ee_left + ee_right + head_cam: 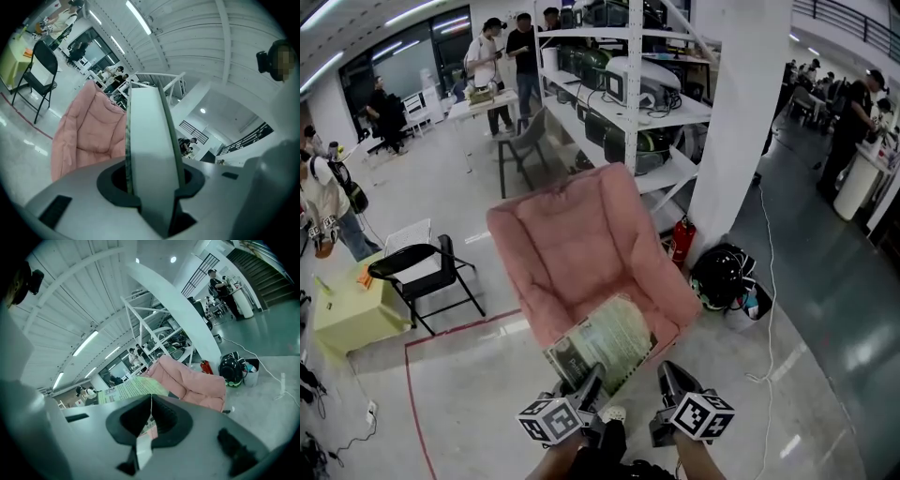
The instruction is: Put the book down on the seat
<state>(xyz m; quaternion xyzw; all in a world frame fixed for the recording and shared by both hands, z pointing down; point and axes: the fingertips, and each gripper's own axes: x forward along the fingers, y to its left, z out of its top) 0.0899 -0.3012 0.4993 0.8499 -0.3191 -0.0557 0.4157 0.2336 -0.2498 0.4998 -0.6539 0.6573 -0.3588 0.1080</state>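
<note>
Left gripper (pixel 586 380) (pixel 152 183): fingers clamped on the book (pixel 605 342) (pixel 147 140), thick block of pages seen edge-on between them, upright in the left gripper view. Right gripper (pixel 670 375) (pixel 150 420): fingers almost together, pinching a thin sheet edge of the same book (pixel 133 389), open printed page lying just ahead of them. Book is held tilted over the front edge of the pink chair (pixel 581 244) (pixel 89 131) (pixel 192 378); cannot tell if it touches the seat cushion. Chair sits straight beyond both sets of fingers. Black folding chair (pixel 422 267) well off to the left of the left fingers, red fire extinguisher (pixel 682 241) beyond the right fingers.
</note>
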